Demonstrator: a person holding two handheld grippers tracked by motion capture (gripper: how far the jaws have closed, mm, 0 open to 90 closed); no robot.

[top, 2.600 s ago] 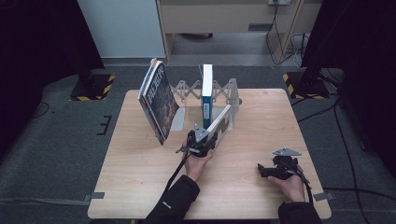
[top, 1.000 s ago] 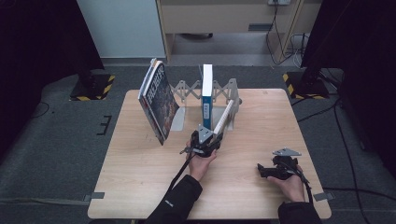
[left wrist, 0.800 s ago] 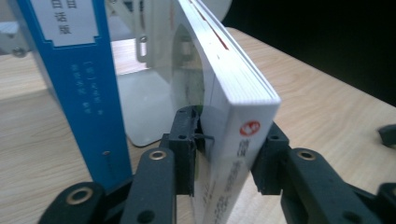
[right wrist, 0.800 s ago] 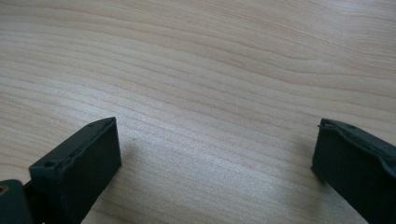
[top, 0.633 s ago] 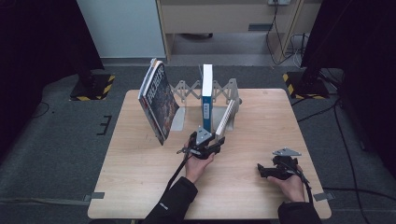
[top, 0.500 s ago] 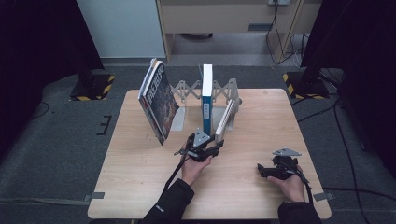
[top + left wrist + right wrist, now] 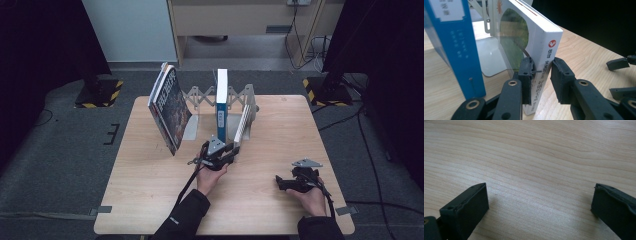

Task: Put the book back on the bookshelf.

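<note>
White-spined book (image 7: 544,60) stands tilted between the left gripper (image 7: 541,75)'s jaws, which have just been closing and now pinch its spine; a blue book (image 7: 456,50) stands beside it. The right gripper (image 7: 539,202) rests spread over bare table (image 7: 536,157).

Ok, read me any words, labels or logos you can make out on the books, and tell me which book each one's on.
White book spine, between the left gripper pads: red round logo, then Chinese characters, "信谊" legible, the rest too blurred.
Blue book spine: white label and pale Chinese characters, too blurred to read.
Dark-covered book leaning at left: large cover lettering, too small to read.
</note>
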